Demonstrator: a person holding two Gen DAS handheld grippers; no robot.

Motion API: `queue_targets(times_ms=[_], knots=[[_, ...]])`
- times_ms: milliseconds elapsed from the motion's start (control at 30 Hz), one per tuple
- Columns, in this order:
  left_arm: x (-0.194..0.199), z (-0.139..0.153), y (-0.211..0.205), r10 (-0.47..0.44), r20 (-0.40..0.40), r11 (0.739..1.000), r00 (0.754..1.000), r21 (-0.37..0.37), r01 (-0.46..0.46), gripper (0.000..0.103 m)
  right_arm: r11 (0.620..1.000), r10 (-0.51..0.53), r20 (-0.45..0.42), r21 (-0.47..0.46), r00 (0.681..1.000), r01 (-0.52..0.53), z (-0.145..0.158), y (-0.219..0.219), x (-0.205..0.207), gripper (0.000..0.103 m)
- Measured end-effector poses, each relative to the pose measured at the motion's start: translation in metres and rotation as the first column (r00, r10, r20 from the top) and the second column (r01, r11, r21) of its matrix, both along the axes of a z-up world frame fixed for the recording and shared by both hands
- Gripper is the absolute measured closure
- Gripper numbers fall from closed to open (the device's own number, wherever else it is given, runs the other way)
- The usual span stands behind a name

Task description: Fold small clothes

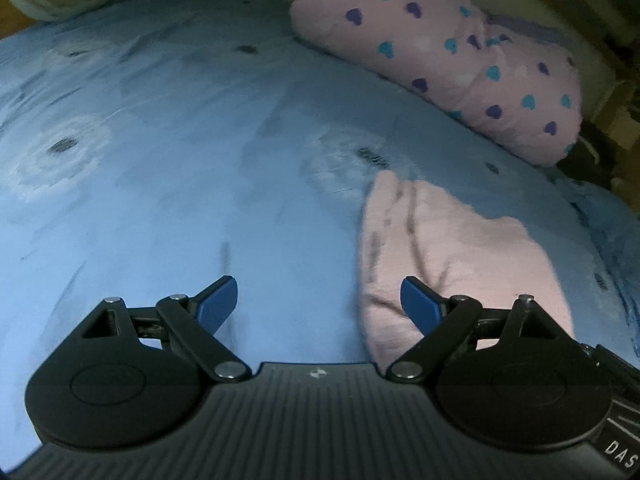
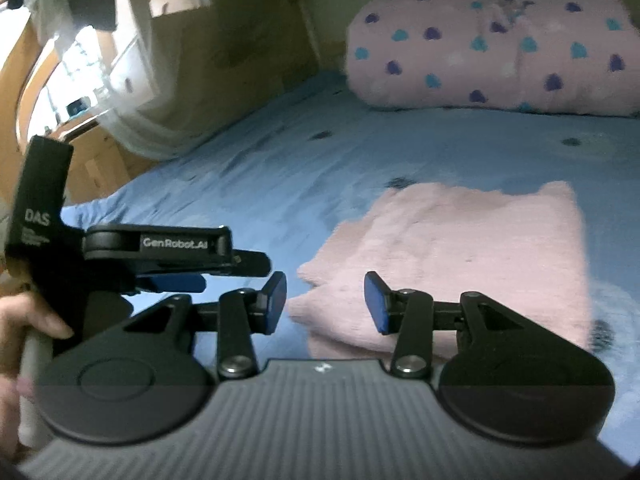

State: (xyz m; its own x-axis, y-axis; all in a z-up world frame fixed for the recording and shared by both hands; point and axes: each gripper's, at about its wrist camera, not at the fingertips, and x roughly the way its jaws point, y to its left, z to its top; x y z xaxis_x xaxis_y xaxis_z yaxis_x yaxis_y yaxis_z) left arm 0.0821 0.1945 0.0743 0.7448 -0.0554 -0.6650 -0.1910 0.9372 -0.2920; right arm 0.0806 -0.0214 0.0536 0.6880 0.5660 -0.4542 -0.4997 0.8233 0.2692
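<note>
Two black two-finger grippers with blue pads hover over a bed spread with a blue sheet (image 1: 168, 208) printed with pale dandelion heads. The left gripper (image 1: 319, 304) has its jaws spread wide with nothing between them, only bare sheet below; in the right wrist view it shows side-on at the left edge (image 2: 192, 264), held by a person's hand (image 2: 28, 332). The right gripper (image 2: 325, 304) stands partly released, its pads apart and pressing on nothing, with the near edge of the folded garment showing between them. That garment, a small pale pink fleecy piece of clothing (image 2: 460, 248), lies folded into a rough rectangle flat on the sheet, just ahead of the right gripper and beside the left gripper's right finger (image 1: 420, 304). Well beyond it, at the far edge of the bed, rests a plump pink fleece bundle (image 2: 492, 52) dotted with purple and turquoise hearts. Wooden furniture and a pale hanging cloth (image 2: 132, 92) stand blurred off the bed's left side.
</note>
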Motion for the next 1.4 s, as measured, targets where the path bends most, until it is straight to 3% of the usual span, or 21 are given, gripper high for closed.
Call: queue_targets(times_ms=[167,233,500,667,733,767,800,867,900,1067,1167,1267,1333,1400], knots=[[0.013,0.012,-0.024,-0.082,0.077,0.995,0.994,-0.042,0.085,0.011,0.995,-0.096,0.011,0.022,0.995,0.096,0.002,-0.041,-0.004,0.044],[0.025,0.014,-0.033,-0.098,0.084,0.994,0.992,-0.038,0.102,0.011,0.991,-0.134,0.011,0.033,0.991,0.133,0.001,-0.058,-0.005,0.043],[0.087,0.005,-0.07,-0.175,0.057,0.984,0.983,0.032,0.173,0.015,0.961,-0.27,-0.023,0.055,0.963,0.27,-0.016,-0.103,0.011,0.043],[0.114,-0.016,-0.088,-0.173,0.02,0.985,0.985,0.012,0.172,0.016,0.942,-0.31,-0.077,0.107,0.948,0.317,-0.034,-0.12,0.019,0.042],[0.118,-0.026,-0.094,-0.164,0.016,0.986,0.986,-0.001,0.164,0.027,0.934,-0.31,-0.101,0.152,0.945,0.323,-0.041,-0.126,0.022,0.042],[0.118,-0.03,-0.098,-0.165,0.012,0.986,0.986,0.008,0.165,0.05,0.933,-0.306,-0.107,0.166,0.946,0.32,-0.043,-0.127,0.022,0.042],[0.118,-0.032,-0.101,-0.158,0.01,0.987,0.987,0.014,0.158,0.064,0.932,-0.301,-0.111,0.176,0.947,0.317,-0.046,-0.128,0.023,0.041],[0.114,-0.029,-0.103,-0.122,0.029,0.992,0.992,0.022,0.122,0.082,0.934,-0.287,-0.106,0.188,0.952,0.303,-0.051,-0.129,0.022,0.037],[0.112,-0.025,-0.102,-0.104,0.035,0.994,0.994,0.03,0.103,0.083,0.936,-0.281,-0.098,0.193,0.955,0.295,-0.054,-0.13,0.022,0.034],[0.098,-0.013,-0.094,-0.082,0.079,0.988,0.994,0.138,0.07,0.084,0.938,-0.235,-0.141,0.227,0.962,0.263,-0.065,-0.127,0.029,0.031],[0.1,-0.026,-0.087,-0.098,0.055,0.988,0.994,0.128,0.091,0.083,0.947,-0.22,-0.133,0.208,0.966,0.244,-0.067,-0.119,0.025,0.031],[0.095,-0.031,-0.085,-0.12,0.08,0.985,0.99,0.137,0.109,0.081,0.961,-0.206,-0.123,0.16,0.971,0.224,-0.07,-0.109,0.023,0.031],[0.094,-0.026,-0.086,-0.133,0.073,0.98,0.988,0.158,0.12,0.075,0.965,-0.204,-0.125,0.143,0.971,0.221,-0.072,-0.107,0.023,0.031],[0.09,-0.021,-0.084,-0.135,0.072,0.981,0.988,0.151,0.123,0.062,0.964,-0.208,-0.132,0.143,0.969,0.226,-0.072,-0.108,0.023,0.031]])
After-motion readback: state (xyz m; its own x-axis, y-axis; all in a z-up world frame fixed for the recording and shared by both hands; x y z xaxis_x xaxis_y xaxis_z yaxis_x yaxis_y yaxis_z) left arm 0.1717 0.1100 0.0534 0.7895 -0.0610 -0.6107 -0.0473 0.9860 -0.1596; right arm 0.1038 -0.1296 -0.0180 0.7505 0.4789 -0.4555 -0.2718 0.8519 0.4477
